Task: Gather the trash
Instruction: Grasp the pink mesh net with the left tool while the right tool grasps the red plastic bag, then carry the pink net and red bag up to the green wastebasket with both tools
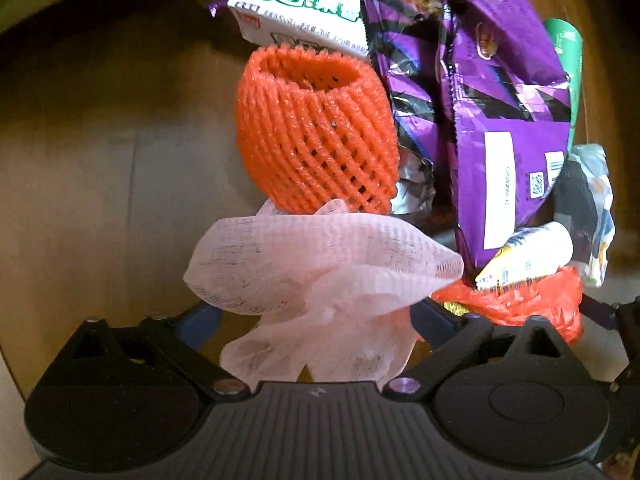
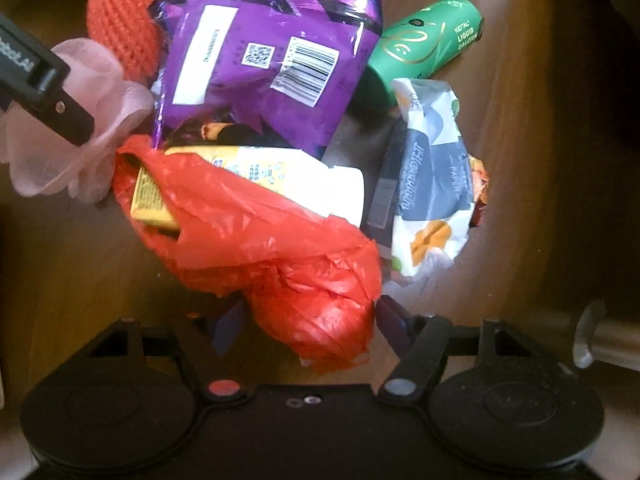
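Two grippers point down over a heap of trash on a brown wooden table point(image 2: 540, 168). Taking the crumpled purple foil snack bag point(image 2: 272, 60) as the landmark: in the right wrist view its long axis runs from the top edge down toward the camera, barcode face up. Left of it lies an orange foam fruit net point(image 1: 316, 128), a stubby tube whose open mouth faces up and away in the left wrist view. Nearer the camera than that net sits a pale pink foam fruit net point(image 1: 320, 276), flattened, its long axis crosswise; the left gripper point(image 1: 316, 320) has its blue fingers point(image 1: 200, 324) apart on either side of it, and whether they touch it cannot be told. Below the purple bag a crumpled red plastic bag point(image 2: 280, 248) wraps a yellow and white carton point(image 2: 256, 176), the bag stretching diagonally toward the right gripper point(image 2: 308, 324), whose fingers stand apart around its bunched end; contact is not clear. Right of the purple bag lies a green cylindrical can point(image 2: 432, 40), tilted up and to the right, and a white, grey and orange wrapper point(image 2: 432, 184). Behind it rests a white carton with green print point(image 1: 296, 12).
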### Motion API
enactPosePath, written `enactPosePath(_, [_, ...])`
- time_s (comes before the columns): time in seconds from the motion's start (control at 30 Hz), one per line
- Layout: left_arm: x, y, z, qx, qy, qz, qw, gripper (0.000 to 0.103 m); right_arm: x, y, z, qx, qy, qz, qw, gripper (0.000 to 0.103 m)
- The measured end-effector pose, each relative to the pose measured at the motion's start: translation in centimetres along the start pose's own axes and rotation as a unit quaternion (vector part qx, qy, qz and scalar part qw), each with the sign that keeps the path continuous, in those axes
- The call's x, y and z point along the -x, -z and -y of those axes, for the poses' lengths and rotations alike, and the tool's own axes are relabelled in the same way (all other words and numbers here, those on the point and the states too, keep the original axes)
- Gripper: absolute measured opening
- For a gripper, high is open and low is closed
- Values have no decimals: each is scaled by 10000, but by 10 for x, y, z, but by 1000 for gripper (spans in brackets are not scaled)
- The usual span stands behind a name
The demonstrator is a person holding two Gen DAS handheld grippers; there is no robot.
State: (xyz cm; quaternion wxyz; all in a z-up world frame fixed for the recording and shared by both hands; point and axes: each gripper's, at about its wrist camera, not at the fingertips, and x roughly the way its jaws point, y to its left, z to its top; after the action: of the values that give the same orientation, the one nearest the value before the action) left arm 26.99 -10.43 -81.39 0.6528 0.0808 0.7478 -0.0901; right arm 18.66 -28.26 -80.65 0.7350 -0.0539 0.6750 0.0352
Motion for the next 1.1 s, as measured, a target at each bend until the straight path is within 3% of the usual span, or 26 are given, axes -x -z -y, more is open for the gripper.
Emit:
enactPosePath(0.03, [-3, -1, 0, 22, 30, -47, 10000, 85, 0, 0, 0, -24, -10, 25, 10000, 70])
enactPosePath(0.1, [-11, -4, -4, 102, 100, -163, 9998, 57, 2, 1, -2, -32, -3, 90, 10000, 68])
enactPosePath(0.3, [-10, 0, -2, 103, 134, -237, 9996, 40, 8, 6, -3, 26, 79, 172, 9998, 64])
enactPosePath(0.37, [-4, 2, -1, 124, 102, -250, 9996, 33, 15, 9, -5, 97, 177, 207, 9996, 62])
enactPosePath(0.43, [5, 5, -1, 180, 75, -256, 9995, 33, 24, 13, -8, 83, 199, 247, 9995, 61])
enactPosePath(0.5, [21, 10, -1, 182, 63, -211, 9996, 23, 37, 16, -9, 3, 203, 254, 9995, 61])
enactPosePath(0.8, [104, 33, -11, 197, 68, -18, 9998, 17, 148, 43, -26, -177, 118, 495, 9985, 60])
enactPosePath(1.1, [265, 63, -36, 119, 201, 564, 9981, 17, 276, 12, -37, -445, -4, 867, 9952, 60])
